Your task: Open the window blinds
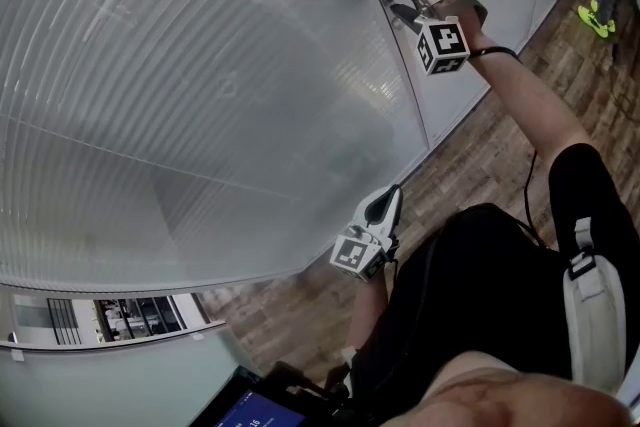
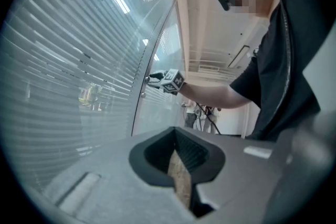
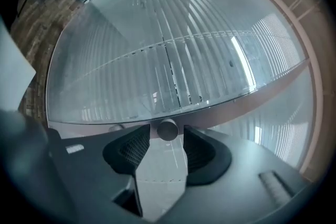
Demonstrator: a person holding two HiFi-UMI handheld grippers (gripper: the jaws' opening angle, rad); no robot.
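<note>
R gripper [image 1: 398, 0] is up at the window frame [image 3: 236, 106], pointing about level. Its jaws are wide w/ a small round knob [image 3: 168, 129] sitting between the tips. A sliver of gap seems to show on each side, so I read it as bracketing the knob, not clamped on it. That knob is prob. the tilt control.

Blinds [image 1: 200, 95] hang behind the glass just left of the frame and fill the pane. The slats lie close to flat-shut, w/ only thin bright lines between some of them. So the task looks early-to-mid: knob reached, slats not yet opened. What's left is grip and twist, prob. several times.

L gripper [image 1: 390, 198] hangs low near the person's hip, jaws together, holding nothing — idle.

Around: wood floor [image 1: 480, 165], a lit screen [image 1: 250, 410] at bottom, another person's bright shoes [image 1: 597, 17] far right. Nothing blocks the knob — only the glass keeps the slats out of direct reach.
</note>
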